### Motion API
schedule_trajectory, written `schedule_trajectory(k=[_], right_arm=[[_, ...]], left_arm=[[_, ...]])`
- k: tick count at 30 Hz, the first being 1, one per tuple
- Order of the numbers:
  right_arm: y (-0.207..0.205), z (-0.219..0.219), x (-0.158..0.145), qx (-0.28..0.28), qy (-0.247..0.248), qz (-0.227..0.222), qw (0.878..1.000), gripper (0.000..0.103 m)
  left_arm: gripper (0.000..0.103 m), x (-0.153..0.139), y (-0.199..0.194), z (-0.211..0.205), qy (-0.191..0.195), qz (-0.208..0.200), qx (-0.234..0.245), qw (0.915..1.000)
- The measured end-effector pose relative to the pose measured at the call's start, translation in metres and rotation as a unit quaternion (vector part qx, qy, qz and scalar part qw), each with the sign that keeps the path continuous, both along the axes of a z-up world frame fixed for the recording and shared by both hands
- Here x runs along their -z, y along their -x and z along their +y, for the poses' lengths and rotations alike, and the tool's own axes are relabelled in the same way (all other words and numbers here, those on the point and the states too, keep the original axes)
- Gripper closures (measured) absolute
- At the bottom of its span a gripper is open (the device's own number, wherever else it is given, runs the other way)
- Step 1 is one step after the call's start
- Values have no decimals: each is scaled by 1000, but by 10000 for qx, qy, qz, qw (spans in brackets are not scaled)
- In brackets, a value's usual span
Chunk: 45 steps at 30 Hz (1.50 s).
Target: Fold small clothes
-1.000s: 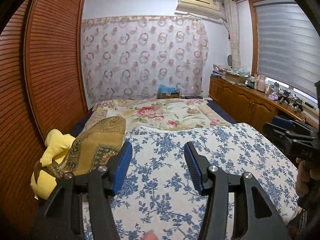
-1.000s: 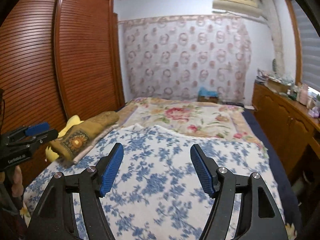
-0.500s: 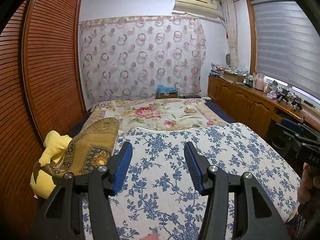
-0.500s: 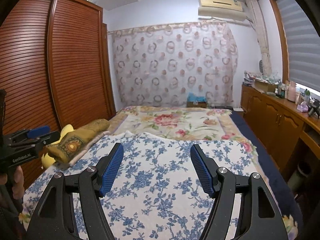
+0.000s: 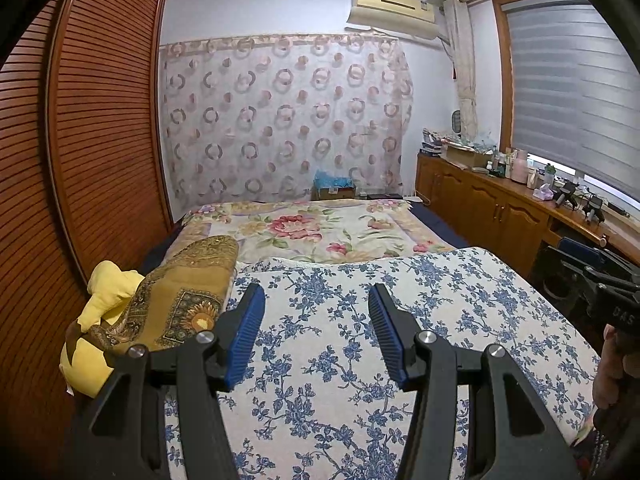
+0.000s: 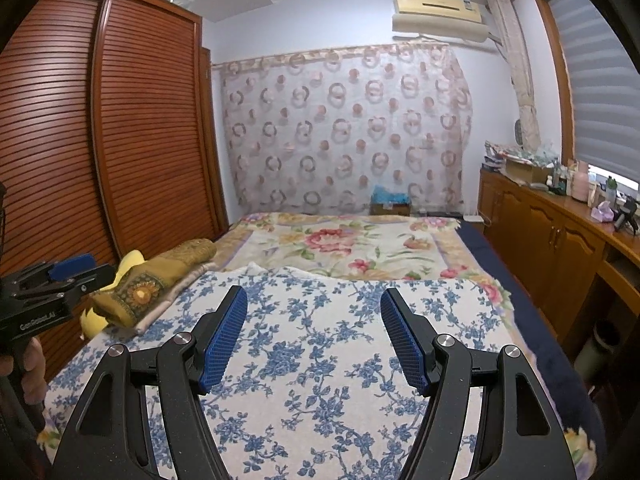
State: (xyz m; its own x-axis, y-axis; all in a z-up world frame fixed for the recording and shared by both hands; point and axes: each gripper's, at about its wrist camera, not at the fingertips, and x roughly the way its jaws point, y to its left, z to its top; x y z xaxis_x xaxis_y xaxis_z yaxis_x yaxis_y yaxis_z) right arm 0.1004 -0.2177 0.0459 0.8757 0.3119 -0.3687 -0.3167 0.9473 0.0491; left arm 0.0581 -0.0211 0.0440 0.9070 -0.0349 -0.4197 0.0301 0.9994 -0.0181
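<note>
Left gripper (image 5: pixel 316 320): lower centre of the left wrist view, black arms with blue ribbed pads; the fingers (image 5: pixel 246 332) stand apart with nothing between them, above the bedspread and not touching it. It also shows at the left edge of the right wrist view, gripped by a hand (image 6: pixel 28 364).

Right gripper (image 6: pixel 314 328): lower centre of the right wrist view; the fingers (image 6: pixel 224 340) are spread wide and empty, clear of the cloth below. Its black body shows at the right edge of the left wrist view, with the person's fingers under it.

Blue floral bedspread (image 5: pixel 352 352): white cloth with blue flower sprigs, lying flat over the near part of the bed and filling the lower half of both views.

Folded mustard cloth (image 5: pixel 188 292): gold-brown fabric with a patterned square, lying at the left of the frame on the bed's edge, just beside the blue floral bedspread; whether it is a garment I cannot tell.

Yellow item (image 5: pixel 104 296): soft and bright yellow, partly under the mustard cloth, against the wardrobe side.

Flowered blanket (image 5: pixel 320 232): cream with pink roses, covering the far part of the bed at mid frame.

Wardrobe (image 5: pixel 100 120): brown slatted doors, left side.

Curtain (image 5: pixel 284 120): ring-patterned, centre back wall.

Air conditioner (image 5: pixel 390 8): top of the frame, above the curtain.

Cabinet (image 5: pixel 500 208): wooden, right side beneath the blinds, its top crowded with small things.
</note>
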Motion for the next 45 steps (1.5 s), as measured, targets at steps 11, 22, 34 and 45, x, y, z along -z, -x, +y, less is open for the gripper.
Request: schedule_trajectory(k=[11, 22, 34, 45], right_arm=[[3, -7, 0, 27, -16, 1, 10000, 32], [3, -7, 0, 22, -25, 2, 10000, 32], [4, -8, 0, 43, 2, -24, 10000, 32], [5, -11, -1, 46, -5, -16, 10000, 32]], left_arm=[[50, 0, 0, 0, -3, -17, 1, 10000], [50, 0, 0, 0, -13, -31, -16, 10000], [50, -4, 1, -2, -26, -54, -18, 10000], [50, -3, 2, -2, -21, -59, -19, 10000]])
